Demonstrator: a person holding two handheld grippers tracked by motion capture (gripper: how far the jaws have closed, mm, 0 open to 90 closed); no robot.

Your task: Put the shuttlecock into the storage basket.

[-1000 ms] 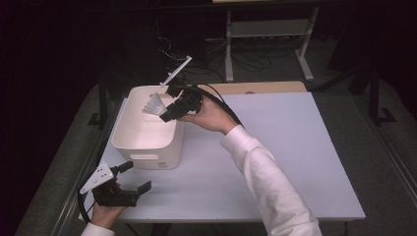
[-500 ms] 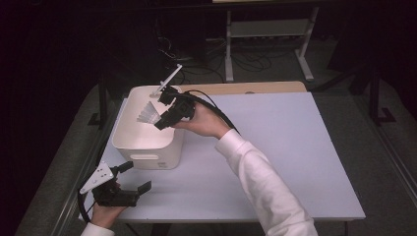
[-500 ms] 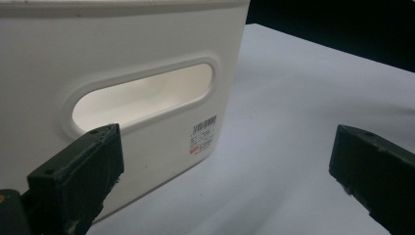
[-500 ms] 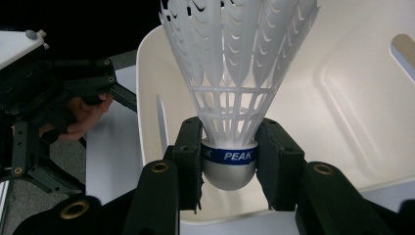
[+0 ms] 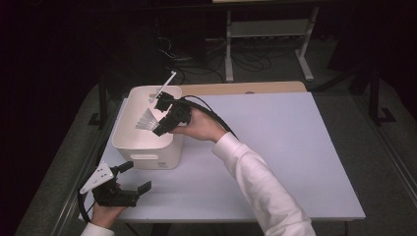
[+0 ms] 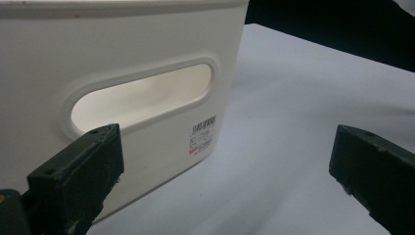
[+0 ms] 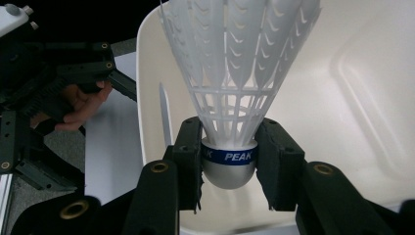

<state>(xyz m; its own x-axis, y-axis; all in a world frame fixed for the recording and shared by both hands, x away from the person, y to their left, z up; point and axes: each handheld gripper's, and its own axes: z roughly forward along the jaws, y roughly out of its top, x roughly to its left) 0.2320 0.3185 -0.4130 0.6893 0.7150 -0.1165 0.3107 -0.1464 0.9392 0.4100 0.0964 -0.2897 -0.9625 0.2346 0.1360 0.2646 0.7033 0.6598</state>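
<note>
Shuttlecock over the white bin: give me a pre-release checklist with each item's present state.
1. Grip: right gripper clamps the shuttlecock at its cork base, jaws on both sides. Ok.
2. Position: shuttlecock sits above the white bin's opening. Ok.
3. Landing spot: the bin floor seen past the feathers is bare. Ok.
4. Left gripper: open, holding nothing, near the bin's handle slot, not touching it. Ok.
5. Height above the bin floor: cannot tell.
6. Cable from the right gripper: trails over the table, away from the bin. Ok.
</note>
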